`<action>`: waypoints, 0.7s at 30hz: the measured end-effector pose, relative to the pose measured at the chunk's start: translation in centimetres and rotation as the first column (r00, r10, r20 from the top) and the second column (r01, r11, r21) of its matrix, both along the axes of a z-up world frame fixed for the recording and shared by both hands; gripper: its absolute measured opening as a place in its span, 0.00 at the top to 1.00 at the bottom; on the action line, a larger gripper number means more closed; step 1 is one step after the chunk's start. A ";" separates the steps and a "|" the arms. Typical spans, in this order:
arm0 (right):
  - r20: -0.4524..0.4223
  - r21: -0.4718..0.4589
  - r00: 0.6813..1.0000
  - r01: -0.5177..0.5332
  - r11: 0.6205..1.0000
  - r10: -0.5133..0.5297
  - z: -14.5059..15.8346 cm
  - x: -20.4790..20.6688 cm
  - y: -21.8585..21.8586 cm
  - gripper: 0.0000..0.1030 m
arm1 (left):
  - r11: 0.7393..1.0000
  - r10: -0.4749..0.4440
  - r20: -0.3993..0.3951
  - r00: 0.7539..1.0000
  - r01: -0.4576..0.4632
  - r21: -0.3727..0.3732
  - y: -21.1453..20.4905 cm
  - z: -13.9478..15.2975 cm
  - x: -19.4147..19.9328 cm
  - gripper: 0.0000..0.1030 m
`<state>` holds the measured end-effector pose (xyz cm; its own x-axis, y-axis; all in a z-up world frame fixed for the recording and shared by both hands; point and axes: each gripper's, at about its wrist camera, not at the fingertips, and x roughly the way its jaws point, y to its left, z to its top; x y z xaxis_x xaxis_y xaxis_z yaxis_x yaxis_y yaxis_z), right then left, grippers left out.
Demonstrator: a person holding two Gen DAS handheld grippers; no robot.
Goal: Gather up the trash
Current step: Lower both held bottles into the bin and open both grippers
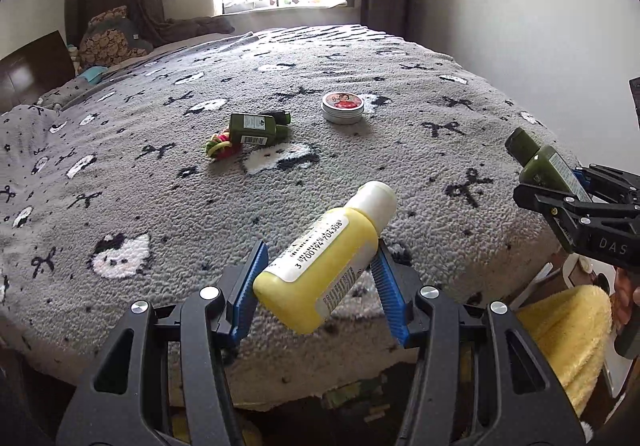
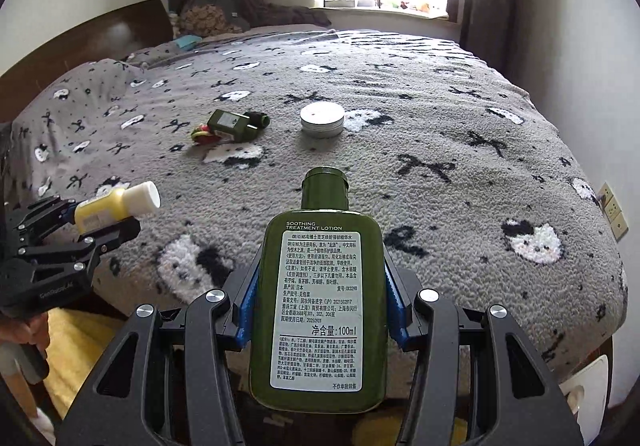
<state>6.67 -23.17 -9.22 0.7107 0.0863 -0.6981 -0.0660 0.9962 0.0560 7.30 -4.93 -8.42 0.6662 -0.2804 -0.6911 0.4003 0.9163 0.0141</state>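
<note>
left tongs (image 1: 316, 278) gripping yellow bottle (image 1: 320, 258), right tongs (image 2: 320, 286) gripping green lotion bottle (image 2: 320, 298), label readable only right view

My left gripper (image 1: 318, 278) clamps a yellow bottle (image 1: 326, 258); at right, my right gripper (image 1: 560, 198) grips a green bottle (image 1: 540, 162); a tin (image 1: 343, 107) sits far on the blanket (image 1: 160, 182).
</note>
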 end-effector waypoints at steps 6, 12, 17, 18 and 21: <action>0.011 -0.024 1.000 -0.025 0.999 0.026 -0.3 -4.0 1.1 0.50 | 1.000 -0.004 0.006 1.000 0.004 -0.023 1.5 0.1 -3.9 0.51; -0.006 0.014 0.998 -0.069 0.998 0.069 -1.3 -7.3 2.1 0.50 | 1.000 -0.005 -0.006 1.000 0.004 -0.018 2.3 -1.1 -7.3 0.51; -0.056 0.045 0.994 -0.095 0.994 0.098 -2.9 -8.9 2.9 0.50 | 1.000 -0.007 -0.062 0.998 0.006 -0.013 2.7 -3.3 -9.5 0.51; -0.076 0.052 0.991 -0.103 0.993 0.107 -3.5 -9.3 3.1 0.50 | 1.000 -0.007 -0.079 0.997 0.006 -0.012 2.8 -3.9 -9.7 0.51; -0.133 0.075 0.982 -0.125 0.989 0.134 -5.0 -9.8 3.8 0.50 | 1.000 -0.006 -0.130 0.992 0.006 0.001 2.9 -5.9 -10.5 0.51</action>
